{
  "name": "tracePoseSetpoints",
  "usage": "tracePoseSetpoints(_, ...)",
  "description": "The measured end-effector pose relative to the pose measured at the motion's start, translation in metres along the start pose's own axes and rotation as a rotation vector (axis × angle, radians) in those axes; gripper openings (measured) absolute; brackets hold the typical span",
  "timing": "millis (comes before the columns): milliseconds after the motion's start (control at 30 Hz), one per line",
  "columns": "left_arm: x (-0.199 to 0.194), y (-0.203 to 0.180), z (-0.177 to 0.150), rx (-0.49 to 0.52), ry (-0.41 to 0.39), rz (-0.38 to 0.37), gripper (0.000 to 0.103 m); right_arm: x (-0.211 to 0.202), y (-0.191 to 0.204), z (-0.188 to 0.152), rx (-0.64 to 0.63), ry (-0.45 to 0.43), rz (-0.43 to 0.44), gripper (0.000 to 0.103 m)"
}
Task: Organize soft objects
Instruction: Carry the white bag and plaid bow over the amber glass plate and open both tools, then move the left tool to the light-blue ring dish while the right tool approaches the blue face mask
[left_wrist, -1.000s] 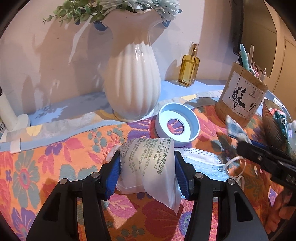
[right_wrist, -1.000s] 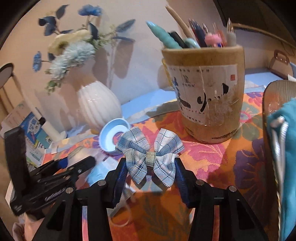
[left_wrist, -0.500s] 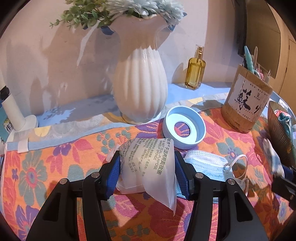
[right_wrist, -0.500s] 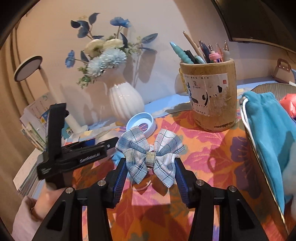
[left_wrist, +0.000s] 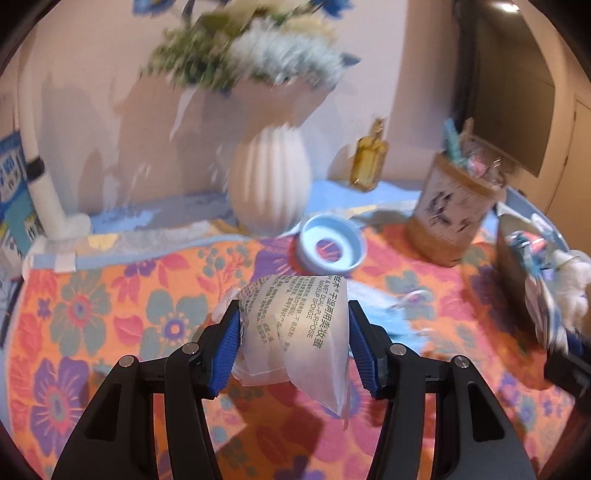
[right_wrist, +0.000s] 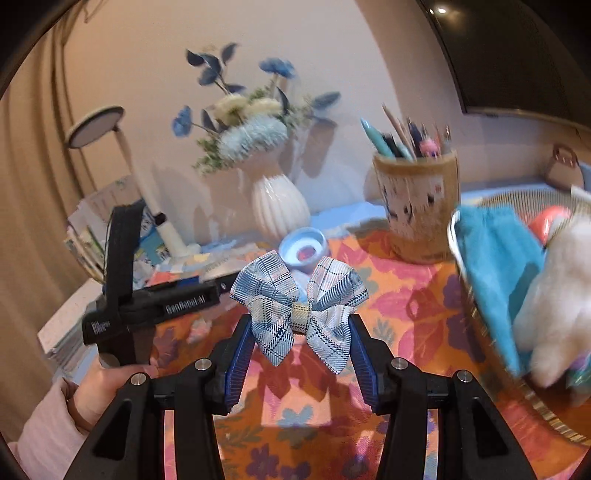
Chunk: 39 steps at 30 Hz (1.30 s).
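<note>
right now my left gripper (left_wrist: 291, 339) pinches the sponge packet (left_wrist: 295, 332), my right gripper (right_wrist: 301, 332) the plaid bow (right_wrist: 299, 302). both grips look shallow; a fast swing toward the basket (right_wrist: 480, 317) could shake either loose.

The white sponge packet (left_wrist: 295, 332) reads "WET DUAL-PURPOSE", "MAKEUP SPONGE" and Chinese characters "干湿两用美妆蛋"; the left tool (right_wrist: 221, 286) bears "GenRobot.AI" on its side; the pen holder's (right_wrist: 417, 206) label is too blurred to read.

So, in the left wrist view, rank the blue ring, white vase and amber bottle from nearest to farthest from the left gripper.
From the left gripper:
1. Blue ring, just ahead on the cloth.
2. White vase, behind it, slightly left.
3. Amber bottle, back by the wall, right.
</note>
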<state>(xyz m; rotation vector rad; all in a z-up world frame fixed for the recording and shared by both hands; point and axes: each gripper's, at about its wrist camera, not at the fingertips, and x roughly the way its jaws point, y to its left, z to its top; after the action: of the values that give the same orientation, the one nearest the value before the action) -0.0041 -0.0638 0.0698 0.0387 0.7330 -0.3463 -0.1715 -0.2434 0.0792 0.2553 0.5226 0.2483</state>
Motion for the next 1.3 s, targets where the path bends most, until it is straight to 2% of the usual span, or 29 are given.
tracePoseSetpoints(167, -0.040, -0.013, 0.031, -0.026, -0.040, -0.026, 0.052, -0.029, -0.008, 0.043, -0.023, -0.015, -0.012, 0.049)
tracePoseSetpoints(233, -0.053, -0.023, 0.041, 0.003, -0.064, -0.029, 0.052, -0.039, -0.018, 0.061, -0.023, -0.009, 0.005, 0.049)
tracePoseSetpoints(300, -0.065, -0.033, 0.053, 0.030, -0.072, -0.015, 0.052, -0.049, -0.025, 0.076, -0.034, -0.021, -0.030, 0.049)
tracePoseSetpoints(433, -0.074, -0.057, 0.076, 0.059, -0.061, -0.057, 0.052, -0.061, -0.043, 0.107, -0.066, 0.054, -0.065, 0.050)
tracePoseSetpoints(500, -0.074, -0.075, 0.088, 0.080, -0.050, -0.096, 0.052, -0.065, -0.064, 0.124, -0.032, 0.108, -0.075, 0.050)
tracePoseSetpoints(567, -0.071, -0.097, 0.097, 0.101, -0.043, -0.146, 0.052, -0.068, -0.085, 0.136, 0.006, 0.153, -0.077, 0.050)
tracePoseSetpoints(700, -0.055, -0.154, 0.112, 0.169, -0.027, -0.229, 0.052, -0.079, -0.131, 0.154, 0.025, 0.198, -0.195, 0.050)
tracePoseSetpoints(800, -0.036, -0.193, 0.118, 0.205, -0.001, -0.286, 0.052, -0.083, -0.162, 0.158, 0.074, 0.224, -0.238, 0.050)
tracePoseSetpoints(933, -0.007, -0.234, 0.120, 0.223, 0.038, -0.334, 0.052, -0.080, -0.195, 0.153, 0.130, 0.265, -0.270, 0.050)
tracePoseSetpoints(1067, 0.017, -0.257, 0.111, 0.244, 0.072, -0.339, 0.052, -0.069, -0.218, 0.143, 0.160, 0.309, -0.299, 0.050)
tracePoseSetpoints(1100, 0.025, -0.262, 0.109, 0.247, 0.084, -0.338, 0.054, -0.065, -0.223, 0.140, 0.163, 0.322, -0.300, 0.050)
tracePoseSetpoints(1133, 0.031, -0.265, 0.107, 0.248, 0.098, -0.339, 0.058, -0.062, -0.226, 0.139, 0.163, 0.330, -0.295, 0.055)
tracePoseSetpoints(1167, 0.036, -0.268, 0.106, 0.248, 0.111, -0.339, 0.069, -0.059, -0.228, 0.138, 0.163, 0.340, -0.288, 0.067)
tracePoseSetpoints(1200, 0.043, -0.269, 0.106, 0.244, 0.129, -0.333, 0.084, -0.059, -0.230, 0.136, 0.159, 0.342, -0.289, 0.071)
tracePoseSetpoints(1267, 0.048, -0.271, 0.104, 0.245, 0.151, -0.319, 0.096, -0.060, -0.231, 0.135, 0.153, 0.337, -0.308, 0.077)
tracePoseSetpoints(1300, 0.049, -0.270, 0.103, 0.248, 0.150, -0.314, 0.096, -0.060, -0.232, 0.135, 0.156, 0.339, -0.308, 0.078)
